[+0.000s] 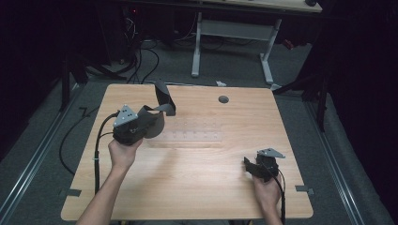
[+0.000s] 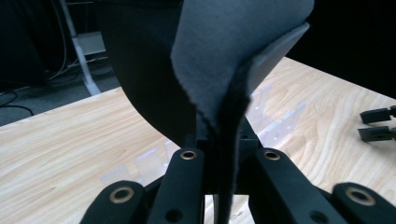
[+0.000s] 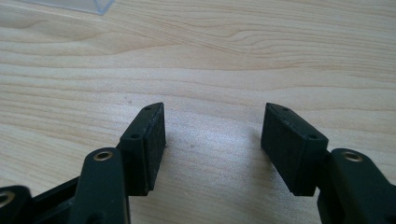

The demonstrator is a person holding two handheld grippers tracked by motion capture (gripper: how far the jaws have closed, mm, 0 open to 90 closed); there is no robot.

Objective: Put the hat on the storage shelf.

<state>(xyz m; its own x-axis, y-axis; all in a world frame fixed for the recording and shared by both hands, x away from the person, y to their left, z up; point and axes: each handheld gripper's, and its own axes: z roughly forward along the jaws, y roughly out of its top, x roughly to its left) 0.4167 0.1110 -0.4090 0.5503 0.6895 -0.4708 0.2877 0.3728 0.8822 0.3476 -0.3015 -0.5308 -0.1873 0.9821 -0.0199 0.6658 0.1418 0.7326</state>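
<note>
My left gripper (image 1: 150, 123) hangs above the left half of the wooden table (image 1: 202, 187), shut on a dark grey piece of cloth (image 1: 162, 99). The cloth stands up and folds over past the jaws. In the left gripper view the cloth (image 2: 233, 42) is pinched edge-on between the closed jaws (image 2: 219, 158) and hides much of what lies ahead. My right gripper (image 1: 248, 165) rests low near the table's front right. Its jaws are open (image 3: 212, 135) over bare wood with nothing between them.
A clear plastic rack (image 1: 187, 137) with low upright dividers lies flat at the table's middle, just right of the cloth; its corner (image 3: 79, 4) lies ahead of the right gripper. A round cable hole (image 1: 223, 99) sits near the far edge. A white desk frame (image 1: 232, 33) and floor cables stand beyond.
</note>
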